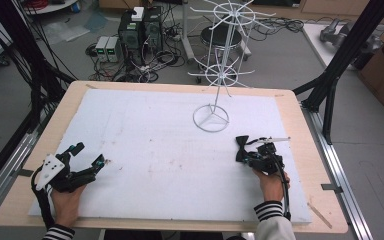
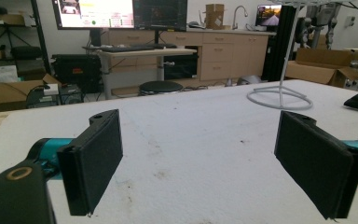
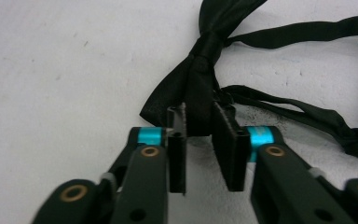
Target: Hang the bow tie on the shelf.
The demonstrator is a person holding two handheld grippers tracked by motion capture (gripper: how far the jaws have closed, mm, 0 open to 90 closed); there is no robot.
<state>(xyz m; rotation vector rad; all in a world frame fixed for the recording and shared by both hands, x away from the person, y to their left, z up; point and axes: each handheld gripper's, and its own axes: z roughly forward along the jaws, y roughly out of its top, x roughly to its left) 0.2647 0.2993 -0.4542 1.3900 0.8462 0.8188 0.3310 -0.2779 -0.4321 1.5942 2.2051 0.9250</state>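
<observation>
Right now your counter point(image 1: 130, 125) spreads across the middle of the high view under a white sheet, and the wire display stand point(image 1: 215, 75) rises at its upper centre, well apart from both hands. That stand is the biggest snag risk: its thin arms stick out all round, so a loose strap could catch on one if you carry the tie toward it carelessly.

At lower left, your left claw point(image 1: 87, 156) rests with its jaws wide apart and nothing between them.

At centre right, your right claw point(image 3: 200, 149) is pinched on the lower wing of the black bow tie point(image 3: 200, 70), which lies on the sheet just ahead of that hand. The bite looks shallow: only an edge of slippery satin sits between the pads, so a quick lift could let the fabric slide out.

Smallest but trickiest, the strap point(image 3: 303, 32) loops away at the upper right of the right gripper view. It may drag, twist, or swing as you raise it.
</observation>
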